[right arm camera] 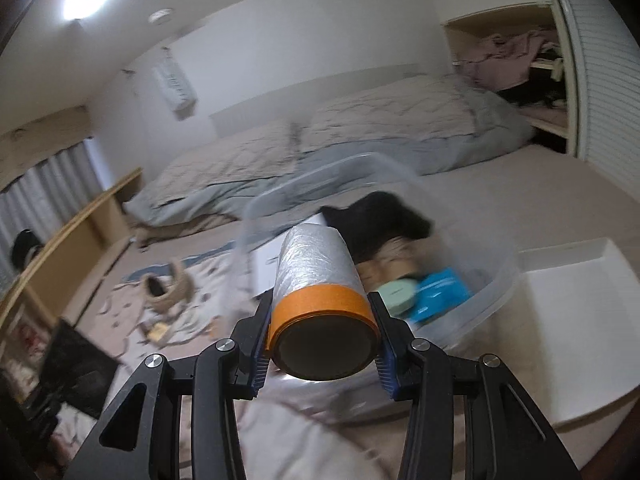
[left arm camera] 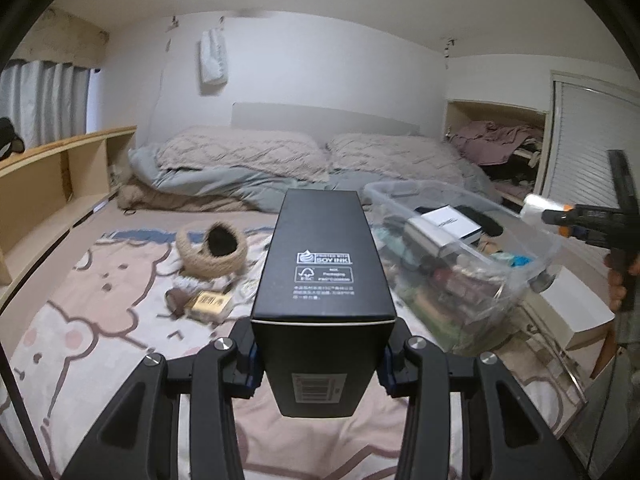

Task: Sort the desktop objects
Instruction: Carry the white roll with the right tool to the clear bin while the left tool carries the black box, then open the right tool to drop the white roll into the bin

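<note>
Bedroom, bear-print bedspread | L gripper clamped on black box, stiff, light-looking, held at its lower sides | R gripper grips masking-film roll at orange-tape end, film soft, core firm | both held up nr clear bin

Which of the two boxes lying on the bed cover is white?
The white box beside the clear bin, on the right. The other, the small gold box, lies near the woven basket on the left.
</note>
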The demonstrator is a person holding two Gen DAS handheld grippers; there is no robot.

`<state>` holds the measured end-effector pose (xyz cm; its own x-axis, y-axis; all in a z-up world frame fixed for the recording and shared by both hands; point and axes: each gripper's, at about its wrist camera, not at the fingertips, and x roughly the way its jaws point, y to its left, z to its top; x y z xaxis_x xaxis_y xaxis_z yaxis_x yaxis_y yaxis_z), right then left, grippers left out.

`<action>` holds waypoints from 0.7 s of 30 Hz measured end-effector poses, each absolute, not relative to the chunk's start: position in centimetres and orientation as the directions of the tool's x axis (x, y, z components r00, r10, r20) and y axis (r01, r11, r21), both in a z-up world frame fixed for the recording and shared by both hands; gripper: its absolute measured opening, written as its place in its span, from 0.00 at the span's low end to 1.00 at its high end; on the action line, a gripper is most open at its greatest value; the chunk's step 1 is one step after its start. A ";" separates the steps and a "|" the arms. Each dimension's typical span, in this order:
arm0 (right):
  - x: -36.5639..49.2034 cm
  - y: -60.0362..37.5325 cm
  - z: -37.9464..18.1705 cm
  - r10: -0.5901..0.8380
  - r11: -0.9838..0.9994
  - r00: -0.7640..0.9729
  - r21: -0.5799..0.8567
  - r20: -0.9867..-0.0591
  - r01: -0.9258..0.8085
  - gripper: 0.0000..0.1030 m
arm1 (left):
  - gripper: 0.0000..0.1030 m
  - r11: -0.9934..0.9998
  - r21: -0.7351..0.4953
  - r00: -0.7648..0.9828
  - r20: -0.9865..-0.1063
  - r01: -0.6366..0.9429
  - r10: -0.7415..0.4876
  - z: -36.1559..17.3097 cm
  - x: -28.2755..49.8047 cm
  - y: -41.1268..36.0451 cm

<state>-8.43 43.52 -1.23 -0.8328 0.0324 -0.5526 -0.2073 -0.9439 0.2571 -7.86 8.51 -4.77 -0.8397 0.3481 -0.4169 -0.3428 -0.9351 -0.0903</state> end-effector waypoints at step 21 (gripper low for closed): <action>-17.3 49.8 -5.8 0.288 -0.917 -0.648 -0.009 -0.705 -0.398 0.54 | 0.42 -0.900 -0.044 -0.812 -0.414 -0.433 0.411 -3.5 -9.6 14.9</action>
<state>-17.34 49.81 -5.83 -0.6479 0.2880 -0.7052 -0.3979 -0.9174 -0.0092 -9.57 14.93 -3.50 -0.8119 0.4111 -0.4145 -0.4333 -0.9002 -0.0443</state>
